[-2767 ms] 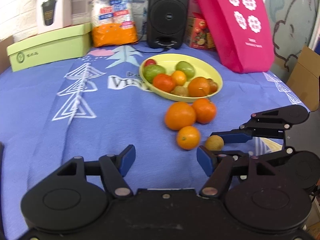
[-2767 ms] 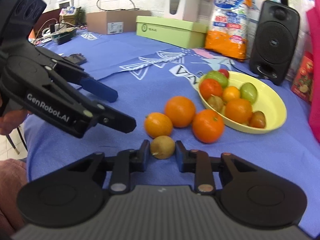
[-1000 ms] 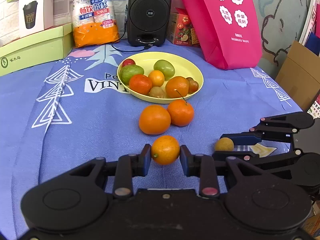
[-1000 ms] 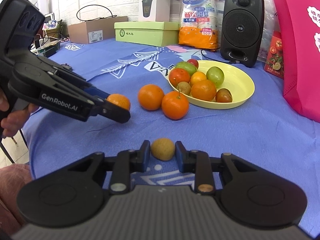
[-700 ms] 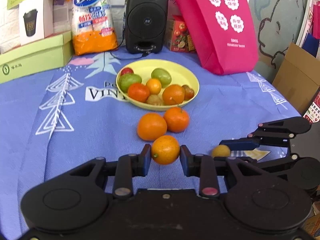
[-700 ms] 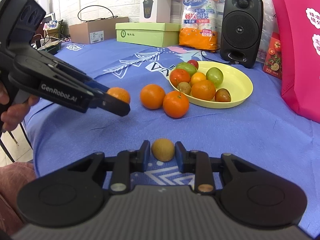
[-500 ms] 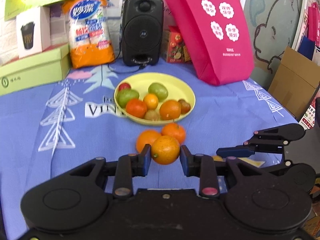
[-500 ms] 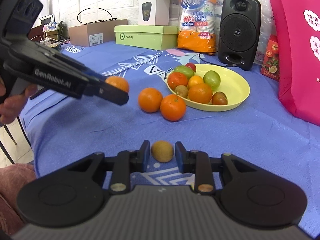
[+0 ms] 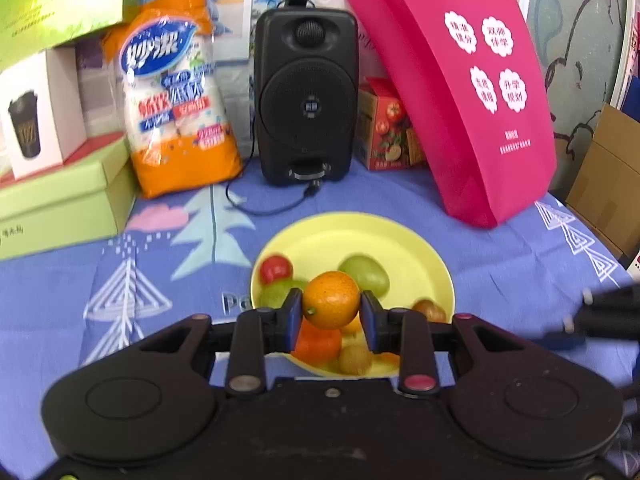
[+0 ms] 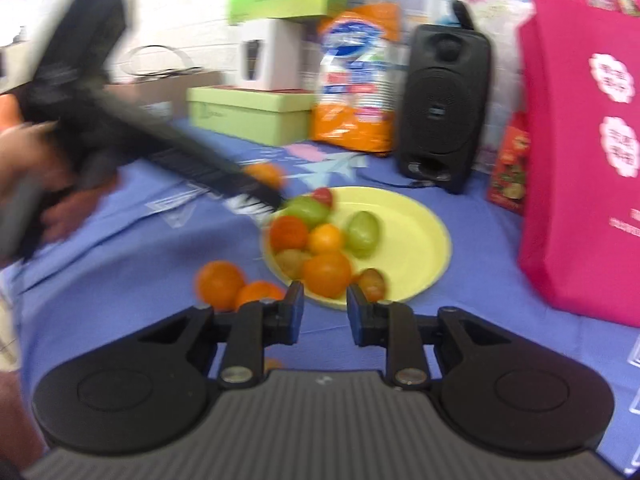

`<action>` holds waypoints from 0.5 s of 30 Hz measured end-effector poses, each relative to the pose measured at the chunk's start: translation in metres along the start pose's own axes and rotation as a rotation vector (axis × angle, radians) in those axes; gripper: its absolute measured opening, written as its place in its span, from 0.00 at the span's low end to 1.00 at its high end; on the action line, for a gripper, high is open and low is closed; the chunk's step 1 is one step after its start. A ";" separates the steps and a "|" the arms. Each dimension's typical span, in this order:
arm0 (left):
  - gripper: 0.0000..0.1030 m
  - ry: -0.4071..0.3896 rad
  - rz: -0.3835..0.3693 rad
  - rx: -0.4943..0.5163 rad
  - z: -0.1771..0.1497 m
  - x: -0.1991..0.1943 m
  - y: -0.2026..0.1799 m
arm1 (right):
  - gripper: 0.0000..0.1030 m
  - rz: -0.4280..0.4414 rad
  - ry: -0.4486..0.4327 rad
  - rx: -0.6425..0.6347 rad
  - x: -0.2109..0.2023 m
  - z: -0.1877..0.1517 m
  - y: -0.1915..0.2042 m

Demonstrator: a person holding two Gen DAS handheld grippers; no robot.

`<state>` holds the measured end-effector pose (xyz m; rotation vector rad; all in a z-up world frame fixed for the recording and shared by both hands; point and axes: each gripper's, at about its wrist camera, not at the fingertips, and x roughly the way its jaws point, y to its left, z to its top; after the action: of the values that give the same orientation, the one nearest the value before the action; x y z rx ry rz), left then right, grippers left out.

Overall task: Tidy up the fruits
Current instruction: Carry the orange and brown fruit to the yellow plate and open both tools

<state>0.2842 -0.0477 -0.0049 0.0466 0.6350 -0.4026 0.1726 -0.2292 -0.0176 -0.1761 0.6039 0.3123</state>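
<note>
Left gripper (image 9: 331,314) clamped on a small orange (image 9: 330,299), held in the air over the yellow plate (image 9: 400,240) of mixed fruit. Right gripper (image 10: 325,312) near the plate's front rim, jaws pulled in to a narrow gap, nothing visible between them. Two oranges (image 10: 220,282) sit on the blue tablecloth (image 10: 120,264), just beside the plate.

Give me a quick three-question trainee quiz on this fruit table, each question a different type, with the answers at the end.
1. True or false: the left gripper is shut on an orange.
2. What stands behind the yellow plate? A: black speaker. B: kettle. C: lamp.
3. In the right wrist view, how many loose oranges lie on the blue cloth beside the plate?

Key: 1 true; 2 A; 3 two.
</note>
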 end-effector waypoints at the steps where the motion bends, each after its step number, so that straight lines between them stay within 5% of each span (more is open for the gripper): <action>1: 0.29 -0.006 -0.006 0.003 0.003 0.001 0.000 | 0.23 0.004 0.008 -0.016 0.000 -0.003 0.003; 12: 0.29 -0.019 -0.015 0.027 0.001 -0.002 -0.007 | 0.25 0.094 0.088 0.019 0.021 -0.025 0.021; 15: 0.29 -0.012 -0.008 0.027 -0.001 -0.001 -0.005 | 0.30 0.051 0.101 -0.005 0.024 -0.032 0.028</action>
<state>0.2812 -0.0522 -0.0043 0.0675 0.6184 -0.4188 0.1650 -0.2051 -0.0590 -0.1826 0.7082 0.3554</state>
